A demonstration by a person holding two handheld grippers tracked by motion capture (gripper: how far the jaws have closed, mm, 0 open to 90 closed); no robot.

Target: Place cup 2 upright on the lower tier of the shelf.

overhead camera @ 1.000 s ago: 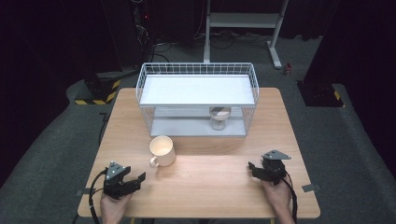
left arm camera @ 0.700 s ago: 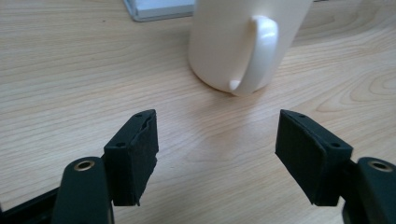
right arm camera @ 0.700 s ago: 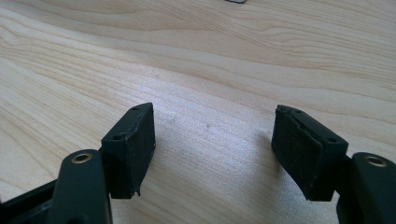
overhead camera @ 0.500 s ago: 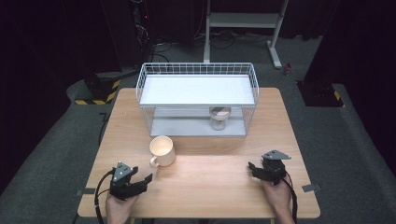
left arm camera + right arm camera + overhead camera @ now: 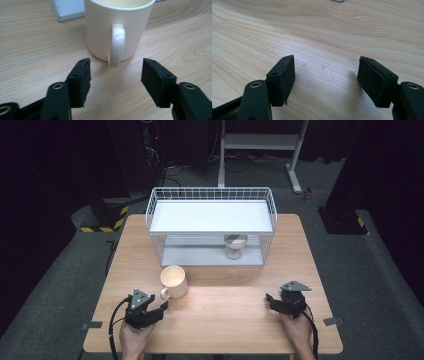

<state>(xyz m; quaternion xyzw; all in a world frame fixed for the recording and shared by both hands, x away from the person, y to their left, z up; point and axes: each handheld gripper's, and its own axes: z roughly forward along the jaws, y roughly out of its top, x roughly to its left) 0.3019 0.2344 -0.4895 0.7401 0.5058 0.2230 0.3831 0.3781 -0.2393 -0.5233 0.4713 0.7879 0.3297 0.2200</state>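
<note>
- L gripper (image 5: 161, 309) near front table (image 5: 225, 330) edge, jaws apart w/ nothing between, just been closing; bare wood around.
- R gripper (image 5: 270, 299) at front right, jaws apart over bare wood, nothing held.
- Mug (image 5: 117, 27) just ahead of L gripper, upright, cream-white, glossy, handle (image 5: 117, 45) facing jaws, not touched.
- Wire rack (image 5: 211, 225) at far edge, behind mug.

Mug (image 5: 117, 27) rim cut by top edge in left gripper view; cup (image 5: 235, 246) under shelf (image 5: 212, 216) part hidden behind wire basket (image 5: 212, 195), too small to identify.
</note>
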